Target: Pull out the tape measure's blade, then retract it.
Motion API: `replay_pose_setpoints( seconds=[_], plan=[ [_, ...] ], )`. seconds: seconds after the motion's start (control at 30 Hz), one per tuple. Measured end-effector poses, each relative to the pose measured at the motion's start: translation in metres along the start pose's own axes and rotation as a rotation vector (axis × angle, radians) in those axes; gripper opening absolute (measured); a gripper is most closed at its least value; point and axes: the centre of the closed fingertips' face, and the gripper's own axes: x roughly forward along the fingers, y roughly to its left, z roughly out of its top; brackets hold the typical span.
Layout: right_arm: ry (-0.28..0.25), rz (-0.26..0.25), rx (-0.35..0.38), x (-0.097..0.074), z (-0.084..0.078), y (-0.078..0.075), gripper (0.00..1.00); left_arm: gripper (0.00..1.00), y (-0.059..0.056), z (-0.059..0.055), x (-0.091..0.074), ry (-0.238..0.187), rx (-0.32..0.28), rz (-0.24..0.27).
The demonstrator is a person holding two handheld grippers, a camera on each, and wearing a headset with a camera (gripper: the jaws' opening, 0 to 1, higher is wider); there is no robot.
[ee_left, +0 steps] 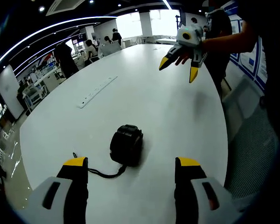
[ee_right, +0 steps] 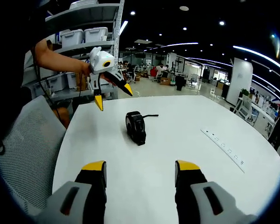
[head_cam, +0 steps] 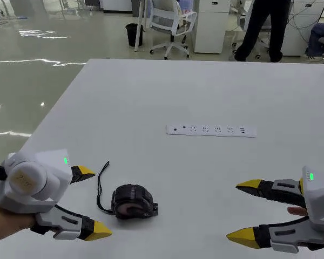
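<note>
Head view: tape measure (head_cam: 133, 201) just beside left tongs (head_cam: 97, 203), far from right tongs (head_cam: 235, 211); both gape empty.

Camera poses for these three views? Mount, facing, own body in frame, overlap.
Head view: on the headset, looking forward and down over the table; left gripper, right gripper and a hand show.
Left gripper view: on the left gripper, facing along its jaws at the tape measure, right gripper beyond.
Right gripper view: on the right gripper, facing the tape measure from the opposite side; the person's arm shows.
All share the tape measure and power strip.
</note>
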Motion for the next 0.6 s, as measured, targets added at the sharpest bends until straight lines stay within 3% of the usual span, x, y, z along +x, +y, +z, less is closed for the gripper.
replay_pose_setpoints(
  seconds=[0.6],
  plan=[
    [0.041, 0.116, -0.036, 0.045, -0.014, -0.003, 0.55, 0.69, 0.011, -0.013, 0.029, 0.066, 0.062, -0.064]
  ],
)
